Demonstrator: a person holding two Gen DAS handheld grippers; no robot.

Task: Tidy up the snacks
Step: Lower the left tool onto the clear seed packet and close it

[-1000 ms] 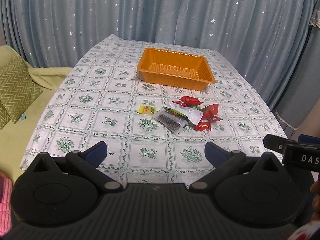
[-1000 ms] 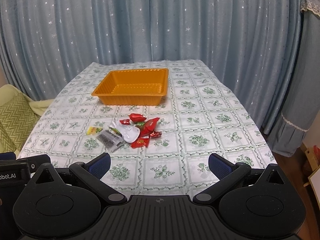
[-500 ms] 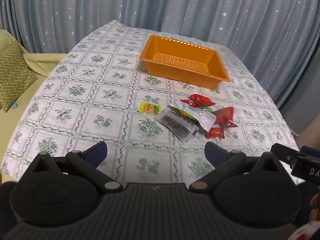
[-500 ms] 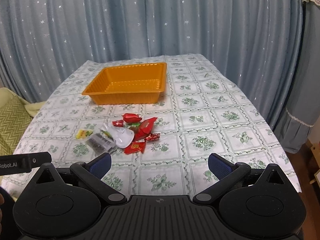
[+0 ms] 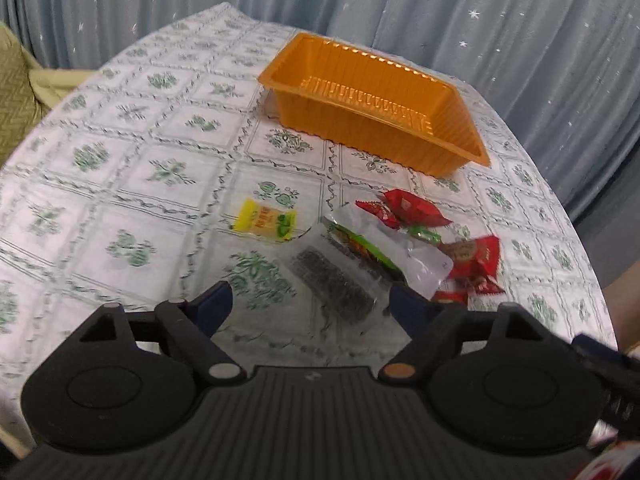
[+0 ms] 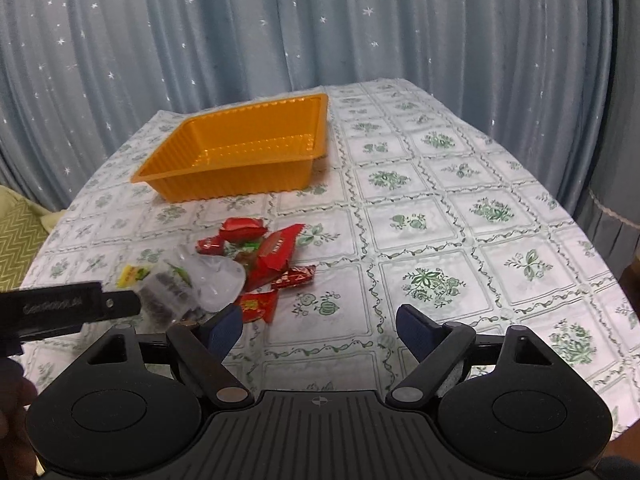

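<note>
Both the left gripper (image 5: 306, 300) and right gripper (image 6: 320, 322), jaws closing on nothing, hover over mid-table snacks (image 5: 384, 248) near the orange tray (image 5: 448, 152).

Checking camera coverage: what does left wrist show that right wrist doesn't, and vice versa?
Left wrist only: the yellow packet in full, and the left gripper, jaws closing on nothing.

Right wrist only: the bare right side of the table, the right gripper, jaws closing on nothing, and the left gripper's body from the side.

Both: orange tray, with no snack visible inside, the snack pile, and the curtain.
</note>
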